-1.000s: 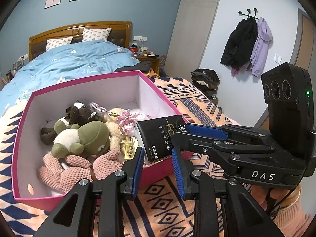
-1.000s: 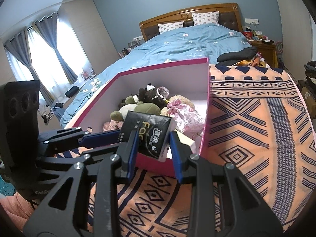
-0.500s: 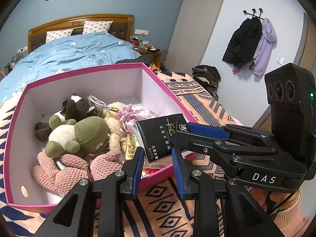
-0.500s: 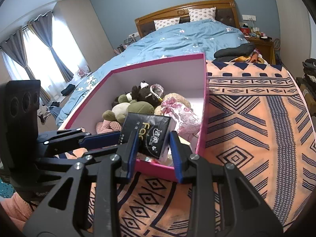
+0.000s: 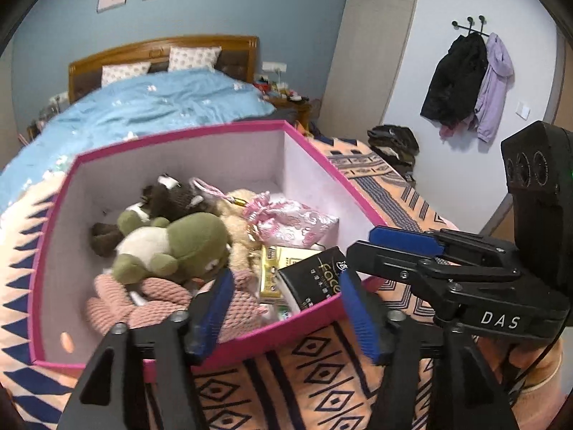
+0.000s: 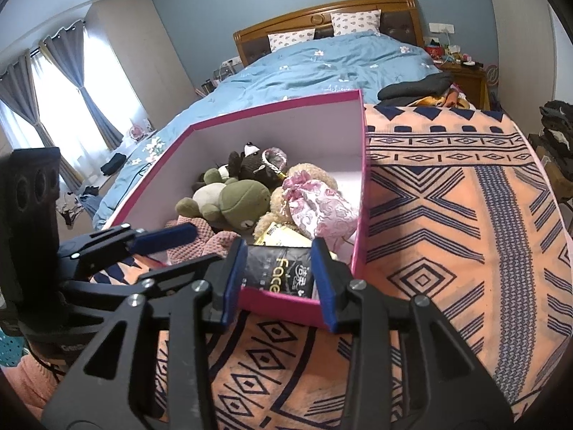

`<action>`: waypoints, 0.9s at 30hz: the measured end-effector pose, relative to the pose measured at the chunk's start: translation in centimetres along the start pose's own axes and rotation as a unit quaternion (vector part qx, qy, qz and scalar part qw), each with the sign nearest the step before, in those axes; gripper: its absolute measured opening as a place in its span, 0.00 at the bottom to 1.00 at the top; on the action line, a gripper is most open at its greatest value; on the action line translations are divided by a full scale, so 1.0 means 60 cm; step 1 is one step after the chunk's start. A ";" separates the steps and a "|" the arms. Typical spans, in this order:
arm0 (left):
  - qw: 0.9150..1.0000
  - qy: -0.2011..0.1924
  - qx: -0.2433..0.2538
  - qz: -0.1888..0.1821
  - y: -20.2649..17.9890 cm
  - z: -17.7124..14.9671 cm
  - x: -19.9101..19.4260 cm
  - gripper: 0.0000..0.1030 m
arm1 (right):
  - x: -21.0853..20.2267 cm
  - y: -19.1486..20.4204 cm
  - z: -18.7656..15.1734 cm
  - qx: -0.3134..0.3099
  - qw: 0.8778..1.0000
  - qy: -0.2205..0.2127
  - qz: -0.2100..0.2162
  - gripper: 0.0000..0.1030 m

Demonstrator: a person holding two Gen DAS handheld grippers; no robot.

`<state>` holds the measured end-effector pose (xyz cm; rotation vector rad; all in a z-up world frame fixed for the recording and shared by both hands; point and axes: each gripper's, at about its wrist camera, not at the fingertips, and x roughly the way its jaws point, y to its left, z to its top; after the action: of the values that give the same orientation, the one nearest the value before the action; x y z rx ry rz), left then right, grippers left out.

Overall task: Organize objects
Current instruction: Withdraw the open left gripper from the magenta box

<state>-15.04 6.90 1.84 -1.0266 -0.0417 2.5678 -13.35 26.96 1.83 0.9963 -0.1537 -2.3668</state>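
Observation:
A pink box [image 5: 315, 150] [image 6: 286, 104] stands on a patterned orange cloth. Inside lie a green plush frog [image 5: 175, 247] [image 6: 236, 200], a brown plush toy [image 5: 172, 197], a pink knitted toy [image 5: 168, 297], a pink pouch [image 5: 293, 222] [image 6: 322, 208] and a yellow packet [image 5: 272, 272]. A black tissue pack [image 5: 315, 276] [image 6: 279, 272] lies in the box's near corner. My right gripper [image 6: 279, 279] is open, its fingers on either side of the pack, just outside the box rim. My left gripper [image 5: 286, 308] is open and empty above the box's near edge.
The orange cloth [image 6: 447, 215] stretches to the right of the box. A bed with a blue duvet [image 6: 322, 61] lies behind it. Coats [image 5: 465, 82] hang on the wall at the right. Clothes are piled on the floor [image 5: 394, 139].
My right gripper has opened and let go of the black tissue pack, which now lies in the box. My left gripper has opened wider. Both views have moved closer above the box.

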 end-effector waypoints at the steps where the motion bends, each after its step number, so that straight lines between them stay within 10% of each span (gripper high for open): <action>1: 1.000 -0.010 0.004 0.004 -0.001 -0.005 -0.011 0.76 | -0.006 0.004 -0.003 -0.003 1.000 -0.004 -0.001 0.44; 5: 0.998 -0.051 0.007 0.022 0.000 -0.029 -0.064 0.99 | -0.034 0.020 -0.019 -0.017 0.999 -0.028 -0.005 0.64; 12: 0.993 -0.079 -0.011 0.082 0.024 -0.093 -0.123 1.00 | -0.075 0.062 -0.078 -0.051 0.996 -0.064 -0.039 0.99; 27: 0.982 -0.073 -0.048 0.167 0.055 -0.184 -0.146 1.00 | -0.056 0.110 -0.183 -0.065 0.993 -0.056 -0.079 1.00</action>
<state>-2.89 -0.46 -1.01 -0.9430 -0.0360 2.9698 -0.92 24.41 -1.89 0.8430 0.0376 -2.5410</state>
